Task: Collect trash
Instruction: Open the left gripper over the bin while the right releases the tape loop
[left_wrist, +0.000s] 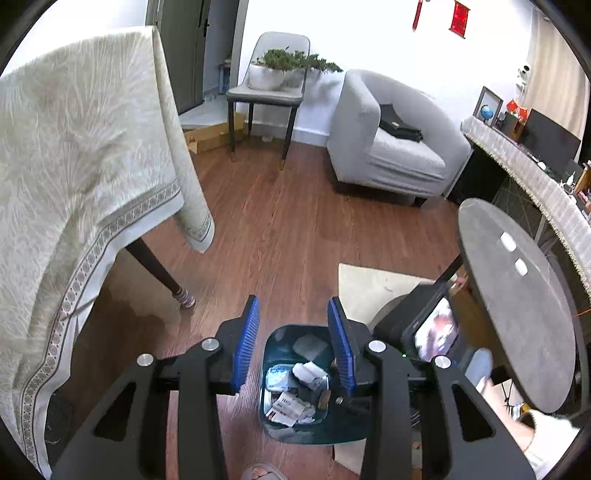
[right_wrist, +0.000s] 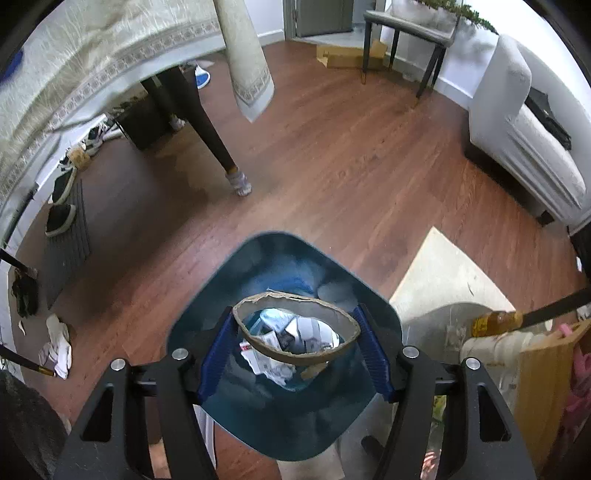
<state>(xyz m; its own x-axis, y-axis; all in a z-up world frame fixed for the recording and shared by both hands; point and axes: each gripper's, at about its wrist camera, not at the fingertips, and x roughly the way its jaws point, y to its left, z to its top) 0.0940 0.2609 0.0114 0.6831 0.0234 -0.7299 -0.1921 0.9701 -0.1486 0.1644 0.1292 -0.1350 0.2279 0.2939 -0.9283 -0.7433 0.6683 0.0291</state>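
1. Your right hand-held gripper is clamped on a cardboard ring, long axis 9-to-3.
2. Trash bin sits directly beneath.
3. Left hand-held gripper spread, empty.

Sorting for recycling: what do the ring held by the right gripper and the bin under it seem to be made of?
Ring: looks like brown cardboard, matte, with a rough torn rim, likely a tape core. The right gripper holds it across its sides. Bin: looks like dark teal plastic, smooth with soft reflections on its walls; a liner cannot be ruled out. Trash inside looks like crumpled paper and printed wrappers.
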